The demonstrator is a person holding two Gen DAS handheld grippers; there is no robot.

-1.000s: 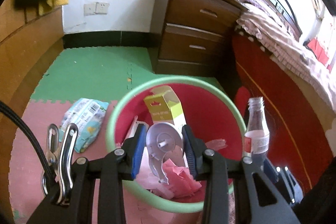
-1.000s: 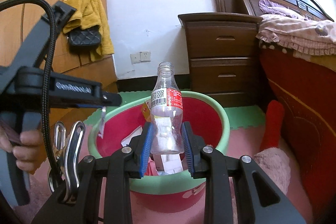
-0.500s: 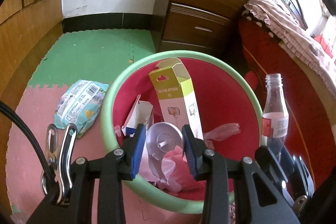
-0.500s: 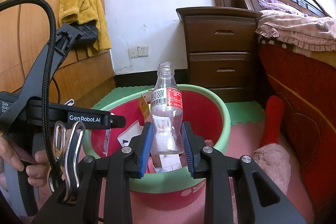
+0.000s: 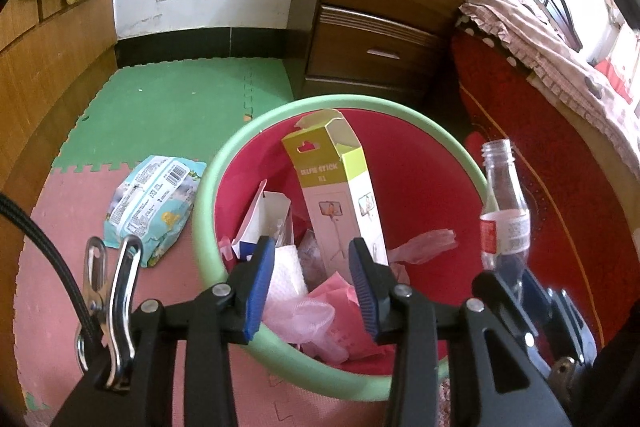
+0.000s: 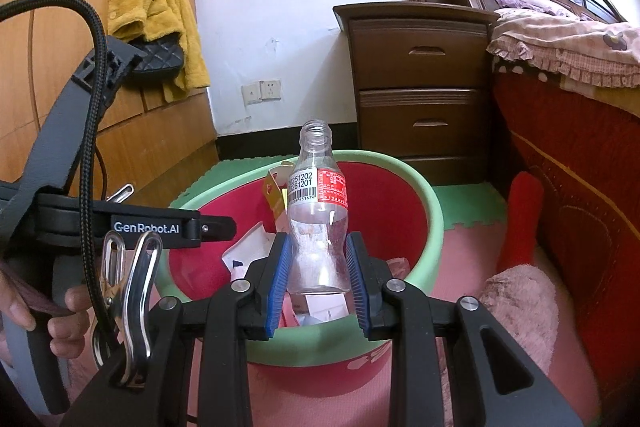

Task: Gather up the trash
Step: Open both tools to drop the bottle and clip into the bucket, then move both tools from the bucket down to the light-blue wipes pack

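Left wrist: left tool (image 5: 312, 281) just opened (empty), right tool (image 6: 318, 277) clamps one bottle (image 6: 318, 227).

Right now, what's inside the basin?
The basin holds a selfie stick box, a small white carton, pink plastic bags and wrapping. Whatever lies beneath that pile is covered.

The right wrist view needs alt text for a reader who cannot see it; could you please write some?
The right gripper holds an uncapped clear plastic bottle upright above a green-rimmed red bin with cartons and paper inside. At left, a hand holds the left gripper over the bin.
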